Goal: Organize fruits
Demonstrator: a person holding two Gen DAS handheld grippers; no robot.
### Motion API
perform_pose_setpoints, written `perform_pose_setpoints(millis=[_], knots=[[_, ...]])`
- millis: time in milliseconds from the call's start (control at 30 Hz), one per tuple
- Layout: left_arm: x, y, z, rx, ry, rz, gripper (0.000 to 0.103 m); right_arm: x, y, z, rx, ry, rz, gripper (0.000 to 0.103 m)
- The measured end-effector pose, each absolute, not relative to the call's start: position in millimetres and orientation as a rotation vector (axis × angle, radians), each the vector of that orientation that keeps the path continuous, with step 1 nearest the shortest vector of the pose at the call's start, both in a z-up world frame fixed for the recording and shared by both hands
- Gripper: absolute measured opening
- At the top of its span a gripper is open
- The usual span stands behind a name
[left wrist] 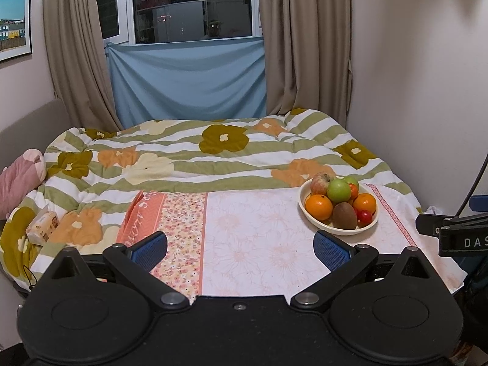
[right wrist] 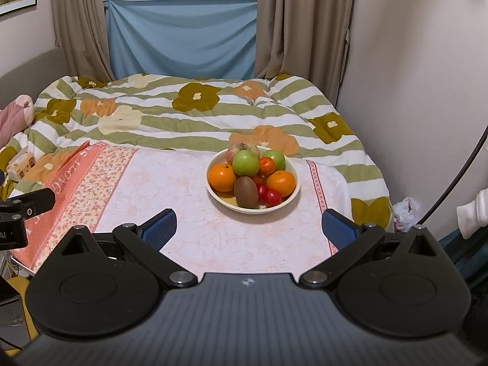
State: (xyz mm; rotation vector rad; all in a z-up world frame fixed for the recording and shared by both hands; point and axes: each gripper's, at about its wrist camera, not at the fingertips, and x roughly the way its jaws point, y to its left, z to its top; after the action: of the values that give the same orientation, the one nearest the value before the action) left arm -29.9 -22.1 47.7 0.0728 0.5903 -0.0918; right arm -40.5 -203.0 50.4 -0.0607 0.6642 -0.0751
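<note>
Pink floral tablecloth (right wrist: 189, 231) covered the table before a bed with a green-striped flowered quilt (right wrist: 195, 116). At left lay a tissue pack (left wrist: 42, 224). Left gripper (left wrist: 241, 248) and right gripper (right wrist: 248, 228) stood spread wide, holding nothing. Centre-right, a cream round bowl (right wrist: 286, 202) held oranges, green apples, red fruits and a brown kiwi (right wrist: 246, 192), upright, its long axis near vertical.

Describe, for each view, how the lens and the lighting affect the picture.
Left wrist view: fisheye bends the curtains and walls outward, corners vignette dark, and the window mirrors indoor lights. Right wrist view: same barrel distortion; the bowl of fruit is sharp under soft, warm light, casting a faint shadow on the tablecloth.
</note>
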Motion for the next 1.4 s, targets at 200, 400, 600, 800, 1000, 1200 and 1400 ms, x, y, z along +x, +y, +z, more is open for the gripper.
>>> perform_pose_setpoints(millis=[200, 400, 600, 800, 1000, 1200, 1400], knots=[[-24, -21, 47, 0.068, 0.596, -0.092, 0.103, -36, -198, 46, -0.046, 0.679, -0.076, 0.103], [-17, -19, 46, 0.066, 0.606, -0.089, 0.103, -30, -195, 44, -0.043, 0.688, -0.071, 0.103], [-14, -17, 44, 0.063, 0.611, -0.087, 0.103, -29, -195, 44, -0.040, 0.689, -0.074, 0.103], [-12, -16, 43, 0.060, 0.614, -0.087, 0.103, -26, -194, 43, -0.035, 0.690, -0.074, 0.103], [-11, -14, 42, 0.068, 0.616, -0.085, 0.103, -25, -193, 42, -0.034, 0.690, -0.071, 0.103], [-12, -14, 42, 0.070, 0.614, -0.087, 0.103, -24, -194, 43, -0.031, 0.689, -0.073, 0.103], [-12, -13, 43, 0.066, 0.610, -0.088, 0.103, -23, -193, 44, -0.028, 0.689, -0.073, 0.103]])
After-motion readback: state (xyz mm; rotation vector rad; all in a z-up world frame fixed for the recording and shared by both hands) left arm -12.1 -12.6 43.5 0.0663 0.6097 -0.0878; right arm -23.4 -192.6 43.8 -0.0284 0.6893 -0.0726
